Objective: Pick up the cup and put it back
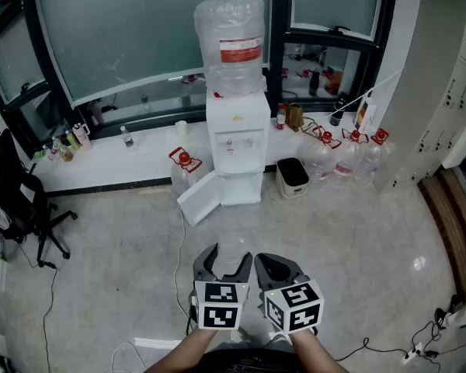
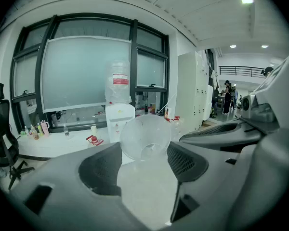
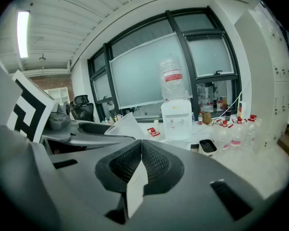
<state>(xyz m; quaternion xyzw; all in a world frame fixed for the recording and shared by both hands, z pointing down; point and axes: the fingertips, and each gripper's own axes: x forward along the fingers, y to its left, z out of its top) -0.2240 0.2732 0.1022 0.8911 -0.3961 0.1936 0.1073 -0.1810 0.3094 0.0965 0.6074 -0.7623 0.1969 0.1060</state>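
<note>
The left gripper (image 2: 144,153) pinches a clear cup (image 2: 145,136). Its 2 jaws stand wide, with 1 pad against each side of the cup's wall. The cup lies roughly on its side in the grip, mouth toward that gripper's camera and base pointing away. In the head view the cup is only a faint glint between the jaws, so its exact tilt is hard to judge there. It seems to be held in the air over the floor (image 1: 357,239), well apart from the dispenser (image 1: 237,142). The right gripper (image 3: 141,148) sits just beside the left one, jaws pressed together with nothing between them. Both grippers point forward and somewhat down toward the dispenser. It carries a big bottle (image 1: 231,45) on top, and its lower door (image 1: 198,196) hangs open. A bin (image 1: 293,176) stands just right of it, then several jugs (image 1: 334,158). A chair (image 1: 15,193) stands at far left.
</note>
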